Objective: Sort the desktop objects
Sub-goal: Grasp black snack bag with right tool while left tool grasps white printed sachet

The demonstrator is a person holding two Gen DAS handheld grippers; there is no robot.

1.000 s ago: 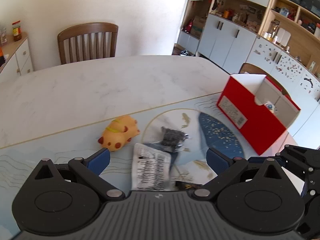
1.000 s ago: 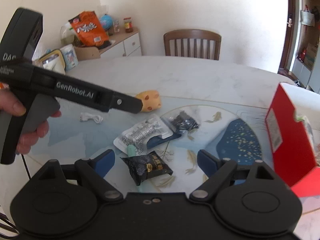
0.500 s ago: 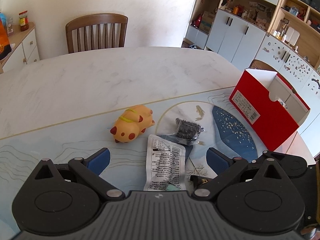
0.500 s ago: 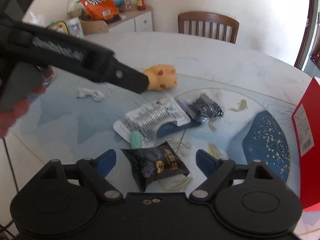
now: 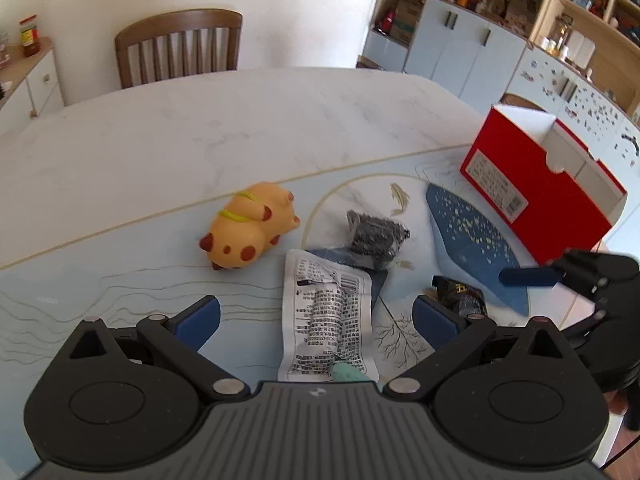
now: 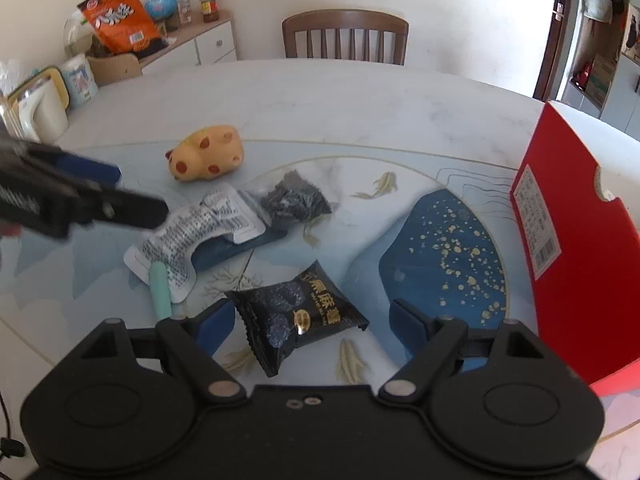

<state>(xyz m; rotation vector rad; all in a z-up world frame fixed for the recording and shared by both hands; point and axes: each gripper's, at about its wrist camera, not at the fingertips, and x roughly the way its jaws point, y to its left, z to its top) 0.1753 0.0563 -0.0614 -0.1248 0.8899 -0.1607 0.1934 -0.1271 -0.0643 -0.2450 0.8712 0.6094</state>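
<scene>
On the patterned mat lie an orange spotted toy pig (image 5: 248,228), a white printed packet (image 5: 328,312), a grey mesh-like packet (image 5: 376,236), a mint-green stick (image 6: 160,292) and a black snack packet (image 6: 296,316). My left gripper (image 5: 316,316) is open, hanging over the white packet's near end. My right gripper (image 6: 313,320) is open too, and the black snack packet lies between its blue pads, untouched by them. A red box (image 6: 568,232) with an open top stands at the right. A dark blue flat thing (image 6: 236,242) sits partly under the white packet.
A wooden chair (image 5: 180,48) stands at the far side of the marble table (image 5: 240,120). A sideboard (image 6: 192,44) with an orange snack bag is at the back left. Cupboards (image 5: 480,52) line the right wall. The table's edge runs close behind the red box.
Both grippers have come down closer to the table. The right one has moved forward, so the black snack packet now lies between its fingers. The left one has closed in on the white packet.
</scene>
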